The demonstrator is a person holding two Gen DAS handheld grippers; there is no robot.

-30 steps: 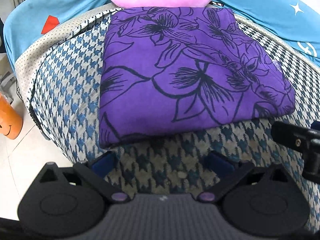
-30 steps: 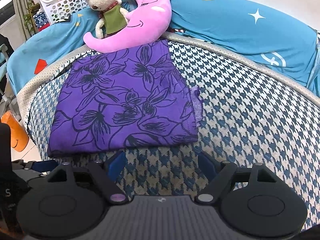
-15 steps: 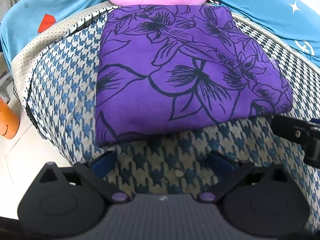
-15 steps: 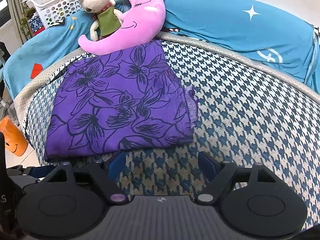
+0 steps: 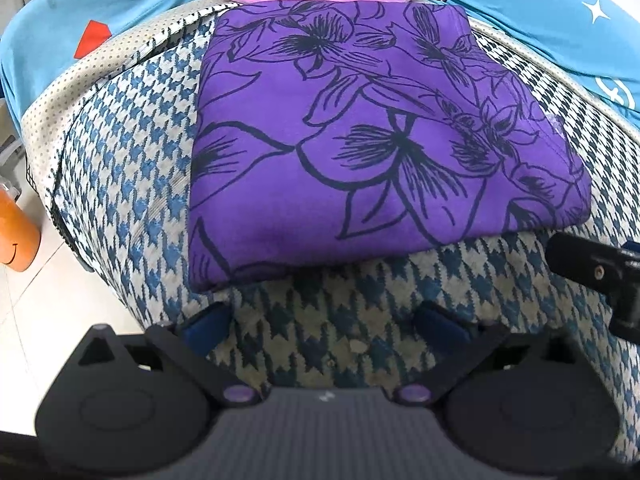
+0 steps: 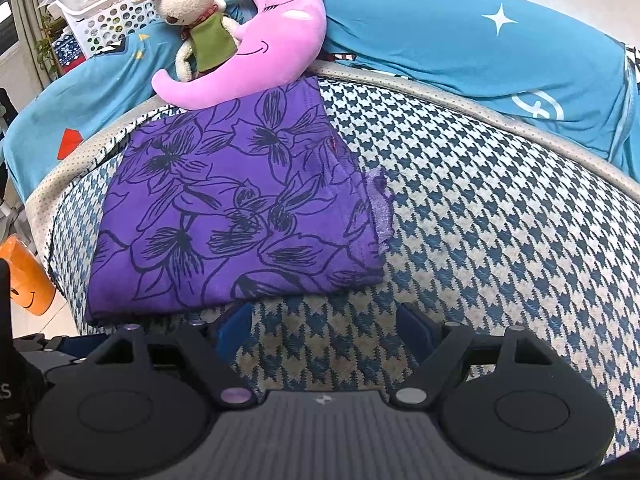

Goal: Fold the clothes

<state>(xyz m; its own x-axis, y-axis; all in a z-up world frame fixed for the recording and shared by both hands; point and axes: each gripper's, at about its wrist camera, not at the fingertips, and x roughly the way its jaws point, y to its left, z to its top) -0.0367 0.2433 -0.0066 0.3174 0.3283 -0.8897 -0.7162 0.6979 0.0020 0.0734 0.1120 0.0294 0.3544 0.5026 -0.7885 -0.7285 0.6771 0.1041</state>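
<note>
White basket [image 6: 106, 20] beyond folded purple garment [image 6: 236, 216]

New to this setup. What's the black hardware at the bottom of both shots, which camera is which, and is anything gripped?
No robot arm here: a person holds a two-finger gripper in each hand, and a fisheye camera on each looks forward along its fingers. The black hardware is the gripper itself.

In the left wrist view, the left gripper is open with nothing between its blue pads; the black part at the right edge is probably the other gripper. In the right wrist view, the right gripper is also open and empty.

Both face a folded purple floral garment lying flat on a houndstooth cushion. Its far edge meets a pink moon pillow with a plush rabbit leaning on it.
</note>
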